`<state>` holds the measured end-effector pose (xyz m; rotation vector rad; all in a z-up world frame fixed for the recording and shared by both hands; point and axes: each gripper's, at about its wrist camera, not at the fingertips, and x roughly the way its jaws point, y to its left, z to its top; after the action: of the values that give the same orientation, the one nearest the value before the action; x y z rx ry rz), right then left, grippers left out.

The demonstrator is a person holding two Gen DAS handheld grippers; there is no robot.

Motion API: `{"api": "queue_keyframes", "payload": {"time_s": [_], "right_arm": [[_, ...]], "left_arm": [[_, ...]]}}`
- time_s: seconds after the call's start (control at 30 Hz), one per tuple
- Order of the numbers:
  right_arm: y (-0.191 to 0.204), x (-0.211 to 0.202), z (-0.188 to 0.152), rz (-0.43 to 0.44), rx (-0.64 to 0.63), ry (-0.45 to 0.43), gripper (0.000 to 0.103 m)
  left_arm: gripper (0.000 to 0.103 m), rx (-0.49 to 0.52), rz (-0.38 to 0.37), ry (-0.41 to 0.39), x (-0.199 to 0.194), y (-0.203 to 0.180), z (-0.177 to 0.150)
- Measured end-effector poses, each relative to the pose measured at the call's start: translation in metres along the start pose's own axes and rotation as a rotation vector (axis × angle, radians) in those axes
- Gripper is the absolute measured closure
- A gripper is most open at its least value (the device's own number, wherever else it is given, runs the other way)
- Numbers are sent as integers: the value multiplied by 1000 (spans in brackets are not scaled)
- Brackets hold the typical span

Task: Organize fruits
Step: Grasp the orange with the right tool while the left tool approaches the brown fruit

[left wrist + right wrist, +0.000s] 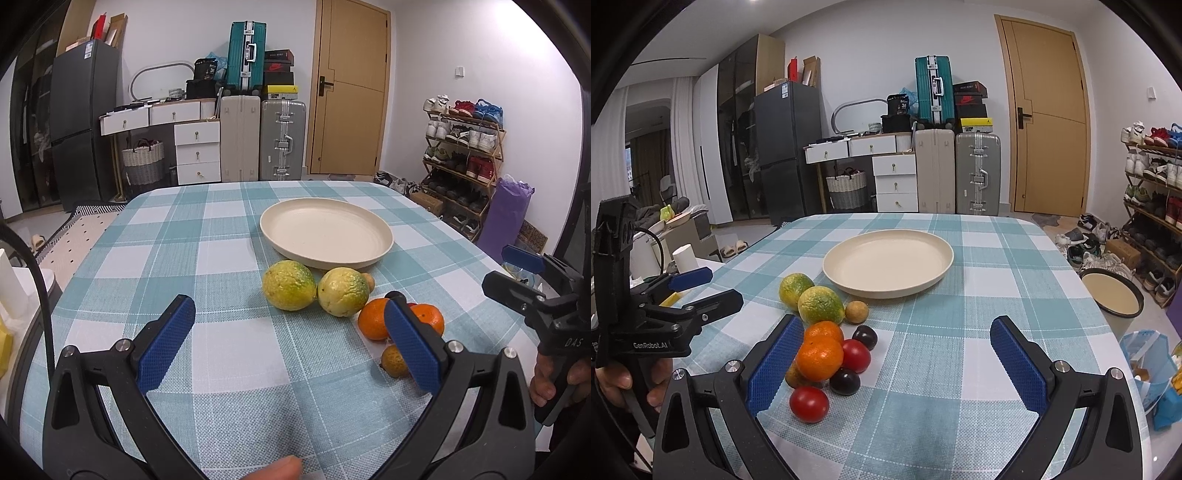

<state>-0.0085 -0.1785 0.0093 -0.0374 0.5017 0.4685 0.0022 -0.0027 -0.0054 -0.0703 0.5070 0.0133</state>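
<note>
Right wrist view: your right gripper (892,338) and left gripper (290,317) both stand spread wide, empty, above the fruit cluster (827,343) beside the plate (888,264).

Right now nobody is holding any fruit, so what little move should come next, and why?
Probably ease the left gripper forward toward the nearest green-yellow citrus and close on it. Its jaws are open and empty, that fruit lies just ahead between them, and the cream plate behind it holds nothing. The right gripper is also open, with the orange beside its left finger.
</note>
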Motion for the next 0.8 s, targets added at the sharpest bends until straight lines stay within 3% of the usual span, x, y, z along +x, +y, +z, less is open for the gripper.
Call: {"api": "queue_keyframes", "payload": {"time_s": [0.2,0.53,0.63,0.8], "right_arm": [[0,18,-1,-11,-7,121,0],[25,42,-5,96,-26,260,1],[31,48,-6,132,-18,282,7],[38,61,-6,160,-10,324,25]], "left_arm": [[1,49,-3,38,5,-4,1],[1,40,-18,103,13,-3,1],[1,49,-16,117,14,-3,1],[1,49,-23,142,18,-3,0]]}}
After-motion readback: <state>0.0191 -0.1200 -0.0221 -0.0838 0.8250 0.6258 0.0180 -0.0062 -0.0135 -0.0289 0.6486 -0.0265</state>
